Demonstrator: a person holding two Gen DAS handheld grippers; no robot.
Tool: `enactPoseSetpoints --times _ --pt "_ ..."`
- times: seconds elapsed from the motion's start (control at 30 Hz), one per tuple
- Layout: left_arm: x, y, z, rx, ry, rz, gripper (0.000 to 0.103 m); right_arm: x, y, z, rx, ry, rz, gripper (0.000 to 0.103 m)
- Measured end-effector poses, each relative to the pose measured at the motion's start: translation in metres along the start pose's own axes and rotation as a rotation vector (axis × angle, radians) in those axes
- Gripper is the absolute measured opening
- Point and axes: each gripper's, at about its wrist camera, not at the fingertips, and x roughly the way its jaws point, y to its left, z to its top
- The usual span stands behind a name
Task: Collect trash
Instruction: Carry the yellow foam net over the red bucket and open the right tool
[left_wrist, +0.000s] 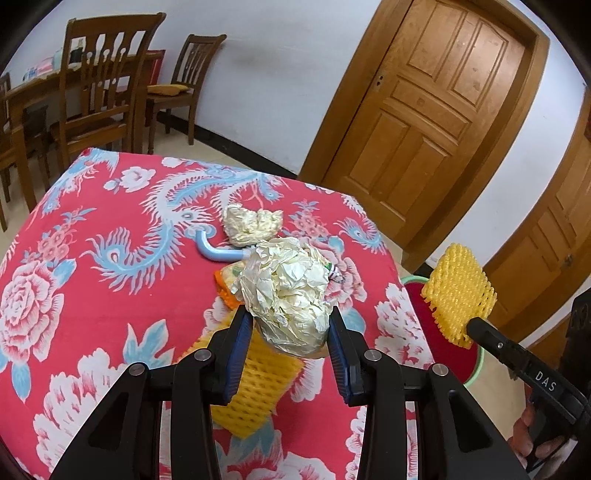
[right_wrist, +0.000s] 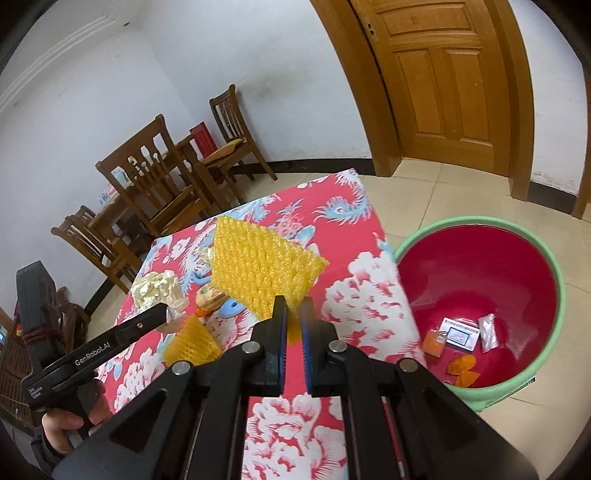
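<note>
Between left gripper (left_wrist: 291, 328) jaws: crumpled cream paper ball (left_wrist: 288, 295), creased, faceted.

The left gripper (left_wrist: 291, 325) clamps a crumpled ball of pale paper (left_wrist: 288, 295) above the red flowered tablecloth (left_wrist: 92, 295). Below it at six o'clock lies a yellow foam net (left_wrist: 255, 391). At twelve o'clock sit a second paper wad (left_wrist: 251, 225) and a blue curved tube (left_wrist: 210, 251). At three o'clock the right gripper (left_wrist: 476, 326) pinches another yellow foam net (left_wrist: 458, 291) over a green-rimmed red tub (left_wrist: 413, 278).
</note>
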Motion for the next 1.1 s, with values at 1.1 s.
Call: enactPoseSetpoints --times 1.1 --pt "0.023 -0.083 -0.003 0.163 0.051 -0.086 0.041 -0.041 -0.088 -0.003 0.164 -0.079 -0.151 0.009"
